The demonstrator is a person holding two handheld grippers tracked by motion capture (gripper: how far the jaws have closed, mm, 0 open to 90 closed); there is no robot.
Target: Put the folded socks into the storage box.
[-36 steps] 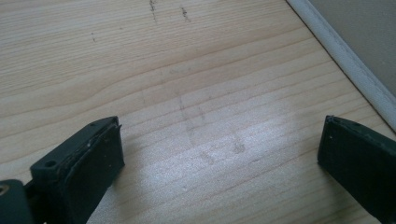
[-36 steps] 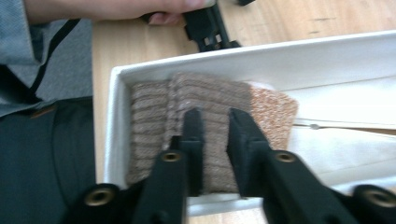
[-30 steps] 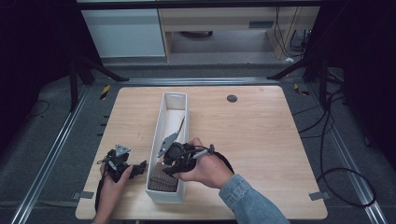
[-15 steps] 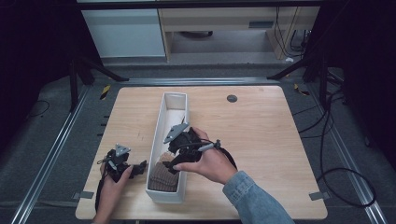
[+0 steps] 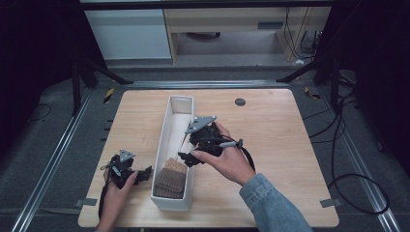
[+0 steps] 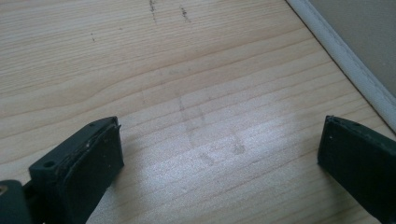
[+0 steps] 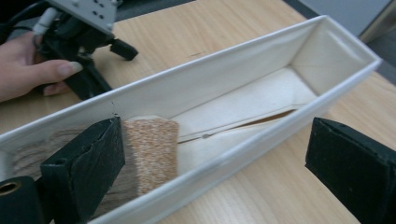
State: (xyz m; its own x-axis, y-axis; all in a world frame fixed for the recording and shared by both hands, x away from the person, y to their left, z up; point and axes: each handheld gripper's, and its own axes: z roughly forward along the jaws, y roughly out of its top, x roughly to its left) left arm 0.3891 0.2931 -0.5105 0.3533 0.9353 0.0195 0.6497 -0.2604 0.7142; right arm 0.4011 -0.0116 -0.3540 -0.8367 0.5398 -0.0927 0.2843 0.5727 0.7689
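My right tool has just sprung apart, empty, leaving the tan cloth in the white bin. That drop looks done; left tool rests apart on the bench

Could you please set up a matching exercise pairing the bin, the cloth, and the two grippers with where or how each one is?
Things:
1. bin
2. cloth
3. left gripper
4. right gripper

States:
A. open, low over bare wood left of the bin
B. folded, brown, at the bin's near end
C. long, white, in the middle of the table
D. open, above the bin

Pairs: 1-C, 2-B, 3-A, 4-D
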